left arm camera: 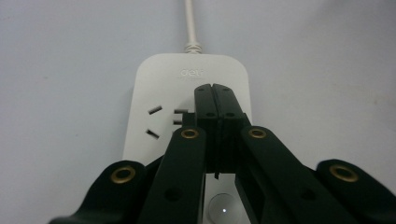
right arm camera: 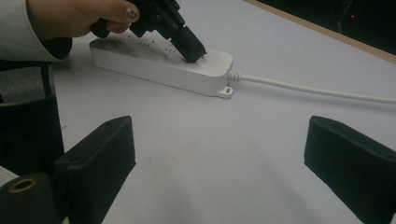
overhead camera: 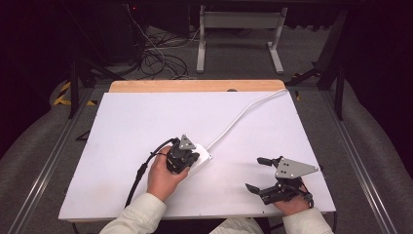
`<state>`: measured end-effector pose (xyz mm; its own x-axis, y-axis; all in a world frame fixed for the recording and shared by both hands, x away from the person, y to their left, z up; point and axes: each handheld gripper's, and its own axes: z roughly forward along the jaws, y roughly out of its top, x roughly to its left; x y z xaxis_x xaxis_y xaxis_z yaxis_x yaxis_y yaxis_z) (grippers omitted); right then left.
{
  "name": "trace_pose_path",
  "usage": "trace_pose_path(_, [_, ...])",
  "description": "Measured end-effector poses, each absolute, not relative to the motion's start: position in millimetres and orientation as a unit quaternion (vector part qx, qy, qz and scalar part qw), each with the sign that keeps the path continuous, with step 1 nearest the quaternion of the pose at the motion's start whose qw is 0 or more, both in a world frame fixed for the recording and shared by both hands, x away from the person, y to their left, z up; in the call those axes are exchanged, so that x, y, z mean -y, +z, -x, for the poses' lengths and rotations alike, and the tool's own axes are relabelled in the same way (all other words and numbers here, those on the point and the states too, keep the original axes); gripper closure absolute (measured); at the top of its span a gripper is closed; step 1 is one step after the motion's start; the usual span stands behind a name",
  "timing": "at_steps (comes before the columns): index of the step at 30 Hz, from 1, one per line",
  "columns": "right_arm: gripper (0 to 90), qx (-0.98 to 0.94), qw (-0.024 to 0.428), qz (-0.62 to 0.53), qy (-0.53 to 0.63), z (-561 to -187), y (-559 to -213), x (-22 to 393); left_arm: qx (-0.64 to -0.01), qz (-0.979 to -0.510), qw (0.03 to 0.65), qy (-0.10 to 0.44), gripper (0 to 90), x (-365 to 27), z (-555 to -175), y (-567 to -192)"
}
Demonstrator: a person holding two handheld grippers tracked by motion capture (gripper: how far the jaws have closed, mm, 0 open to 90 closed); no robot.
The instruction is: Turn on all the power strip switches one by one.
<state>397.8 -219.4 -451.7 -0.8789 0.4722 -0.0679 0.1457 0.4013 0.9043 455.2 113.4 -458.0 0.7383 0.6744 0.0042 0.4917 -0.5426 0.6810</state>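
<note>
A white power strip (overhead camera: 203, 157) lies on the white table top (overhead camera: 136, 122), and its white cord (overhead camera: 238, 117) runs off to the far right. My left gripper (overhead camera: 191, 159) is shut, its jaws pressed flat together with nothing between them. In the left gripper view its tips (left arm camera: 215, 89) rest on the strip (left arm camera: 159, 84) beside a socket, near the cord end. The right gripper view shows that gripper (right arm camera: 194, 55) touching the strip's top (right arm camera: 154, 65). My right gripper (overhead camera: 257, 173) stands open at the table's front right, apart from the strip, its jaws (right arm camera: 222, 140) wide with nothing between them.
A wooden strip (overhead camera: 195, 86) edges the table's far side. Metal rails (overhead camera: 48, 161) run along both sides on the floor. Beyond the table are loose cables (overhead camera: 156, 58) and a white table frame (overhead camera: 238, 29). A round button (left arm camera: 223, 207) sits on the strip under my left gripper.
</note>
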Motion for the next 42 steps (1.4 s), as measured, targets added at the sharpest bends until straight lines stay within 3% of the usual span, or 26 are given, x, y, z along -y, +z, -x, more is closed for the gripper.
trace_pose_path(17, [9.4, -0.823, 0.159, -0.190, 0.512, -398, -452, 219, -0.336, -0.876, 0.317, 0.140, 90.0, -106, -453, -455])
trace_pose_path(21, [9.4, -0.820, 0.160, -0.192, 0.516, -398, -452, 221, -0.343, -0.853, 0.374, 0.117, 90.0, -123, -449, -441])
trace_pose_path(27, [9.4, -0.819, 0.160, -0.193, 0.515, -399, -452, 222, -0.340, -0.841, 0.402, 0.128, 89.3, -137, -437, -424])
trace_pose_path(29, [9.4, -0.819, 0.163, -0.193, 0.515, -398, -451, 222, -0.339, -0.836, 0.409, 0.136, 73.0, -142, -433, -420])
trace_pose_path(35, [9.4, -0.817, 0.165, -0.195, 0.516, -397, -451, 223, -0.321, -0.831, 0.433, 0.139, 64.1, -163, -418, -406])
trace_pose_path(42, [9.4, -0.817, 0.165, -0.195, 0.517, -397, -451, 223, -0.316, -0.815, 0.461, 0.156, 45.9, -192, -405, -398])
